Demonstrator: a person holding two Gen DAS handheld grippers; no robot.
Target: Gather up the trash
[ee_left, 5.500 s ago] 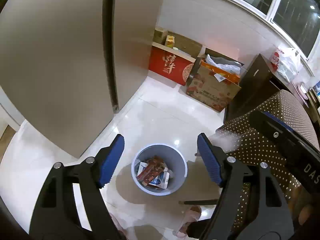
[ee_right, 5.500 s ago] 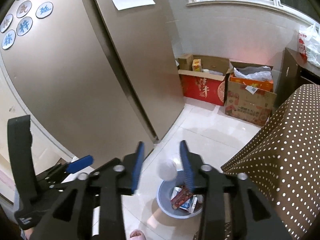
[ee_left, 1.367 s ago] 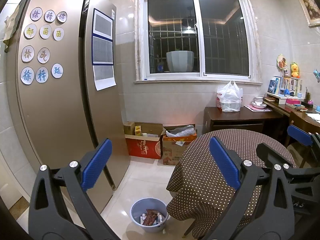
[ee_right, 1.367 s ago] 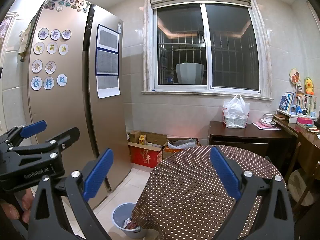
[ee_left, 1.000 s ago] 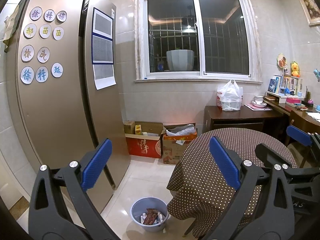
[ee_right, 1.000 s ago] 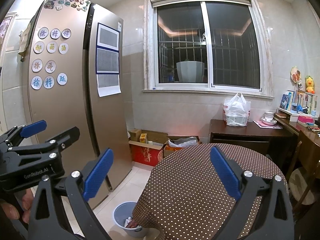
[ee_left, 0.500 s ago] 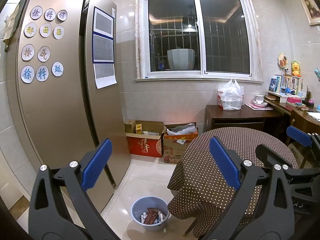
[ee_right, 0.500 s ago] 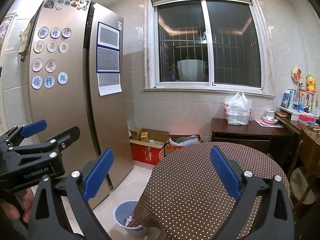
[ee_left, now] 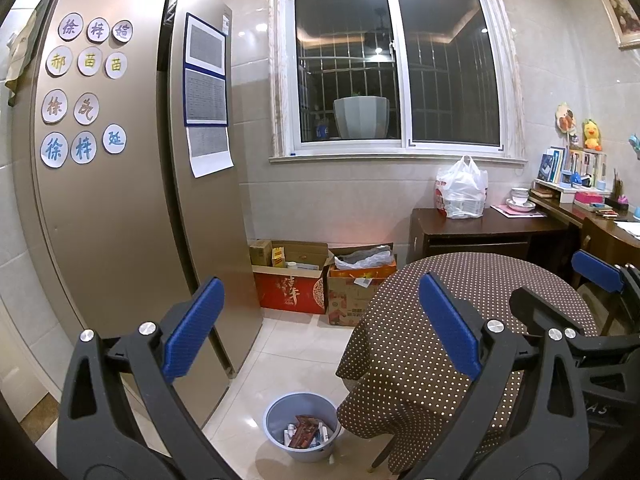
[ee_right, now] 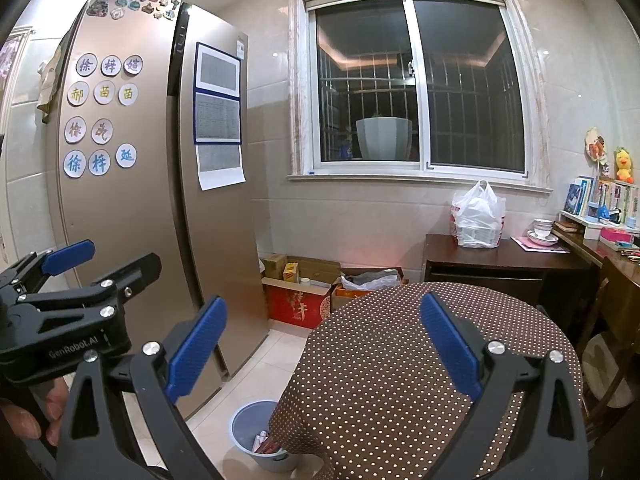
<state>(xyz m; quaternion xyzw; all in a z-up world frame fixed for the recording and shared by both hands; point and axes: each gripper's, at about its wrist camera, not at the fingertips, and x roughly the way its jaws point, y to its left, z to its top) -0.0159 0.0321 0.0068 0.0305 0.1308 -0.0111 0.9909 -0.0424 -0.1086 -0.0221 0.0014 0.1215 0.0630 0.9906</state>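
Observation:
A grey-blue trash bin [ee_left: 301, 424] stands on the floor between the fridge and the round table, with wrappers and packets inside. It also shows in the right wrist view [ee_right: 256, 436], partly hidden by the tablecloth. My left gripper [ee_left: 320, 328] is open and empty, held high and well back from the bin. My right gripper [ee_right: 322, 344] is open and empty, above the near part of the table. The left gripper's body [ee_right: 60, 320] shows at the left of the right wrist view.
A tall gold fridge [ee_left: 120, 200] stands at the left. A round table with a brown dotted cloth [ee_left: 460, 320] is at the right. Cardboard boxes [ee_left: 320, 280] line the far wall under the window. A dark desk [ee_left: 480, 228] holds a white plastic bag [ee_left: 460, 188].
Since 5.5 s ago both grippers rose from over the bin to a level view and the right one opened wide; the white ball between its pads is gone. In the last second almost nothing moved.

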